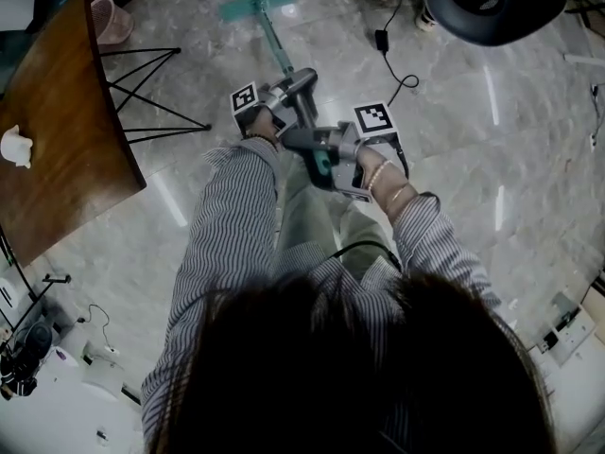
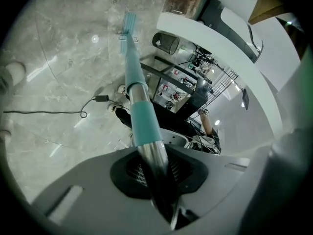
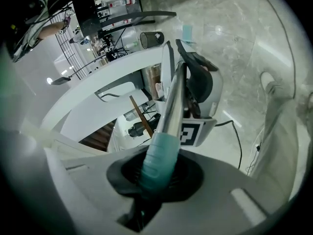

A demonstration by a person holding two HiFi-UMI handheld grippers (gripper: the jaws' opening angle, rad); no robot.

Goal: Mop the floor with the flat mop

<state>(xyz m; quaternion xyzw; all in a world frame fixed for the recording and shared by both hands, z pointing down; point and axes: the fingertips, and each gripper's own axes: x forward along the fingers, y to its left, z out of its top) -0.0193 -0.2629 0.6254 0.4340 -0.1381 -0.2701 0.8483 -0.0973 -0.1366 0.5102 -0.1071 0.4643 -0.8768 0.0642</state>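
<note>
Flat mop (image 1: 274, 41) is held two-handed. Right gripper (image 1: 317, 154) is clamped on the teal end grip (image 3: 159, 160), and left gripper (image 1: 301, 85) is clamped further down on the bare metal pole (image 2: 154, 153), just below a teal sleeve (image 2: 144, 119). Person's head (image 1: 350, 376) and striped sleeves (image 1: 222, 235) block the lower head view, so the legs are mostly hidden. Pole runs forward and down to the teal mop head (image 1: 257, 5), which lies flat on the marble floor (image 1: 473, 168) ahead of the person. Wooden table (image 1: 57, 130) is cut off at the left; the small white item (image 1: 16, 147) on it is too small to identify. Pink basket (image 1: 111, 19) sits by the table's far corner, contents not visible. Black mesh bin (image 2: 166, 43) is further off, contents unreadable. Black cable (image 1: 392, 60) trails right of the mop head. Dark round object (image 1: 492, 3) is cut off at the top.
</note>
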